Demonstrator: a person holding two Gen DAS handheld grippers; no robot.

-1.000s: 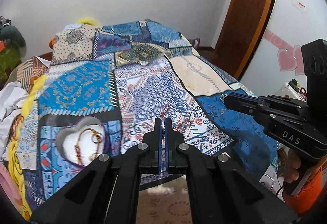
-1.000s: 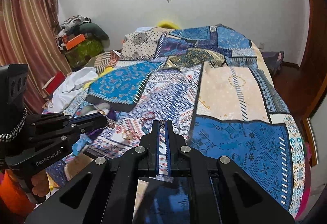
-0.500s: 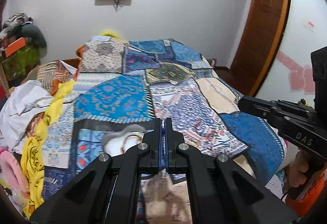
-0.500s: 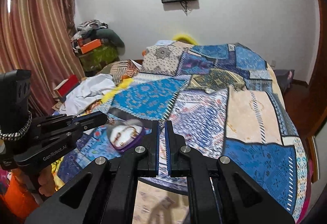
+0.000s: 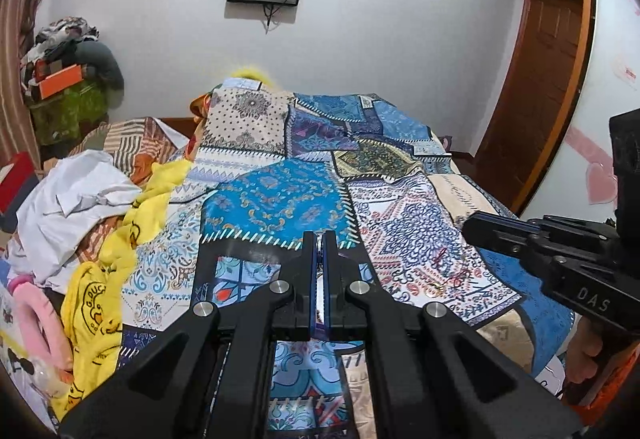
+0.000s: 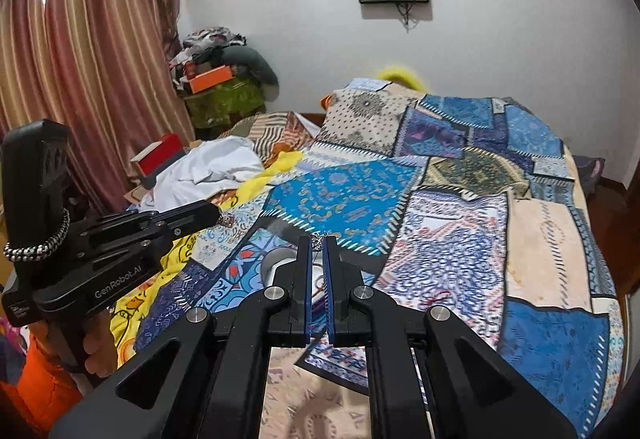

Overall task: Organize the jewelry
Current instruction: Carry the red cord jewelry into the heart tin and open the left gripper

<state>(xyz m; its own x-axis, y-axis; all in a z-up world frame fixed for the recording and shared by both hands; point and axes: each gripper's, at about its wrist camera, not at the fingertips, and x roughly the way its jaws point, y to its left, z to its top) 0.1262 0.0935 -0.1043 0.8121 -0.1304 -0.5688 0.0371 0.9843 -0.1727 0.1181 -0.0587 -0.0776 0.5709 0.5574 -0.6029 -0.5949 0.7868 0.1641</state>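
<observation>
My left gripper is shut on a small silver jewelry piece, which sticks out of its tip in the right wrist view. My right gripper is shut on another small silver ornament with a thin chain hanging between the fingers. Both grippers hover above the patchwork bedspread. The heart-shaped white jewelry dish with a gold bracelet lies on the bed, mostly hidden behind my right gripper. In the left wrist view the dish is hidden behind my fingers. The right gripper shows at the right edge there.
Crumpled white and yellow clothes lie along the bed's left side. A red box and a clutter pile stand by the curtain. A wooden door is at the right. Small red items lie on the bedspread.
Both grippers have tilted up and risen, so more wall and screen show. The heart dish has slipped from open view to behind the fingers. Both stay shut on their pieces.
</observation>
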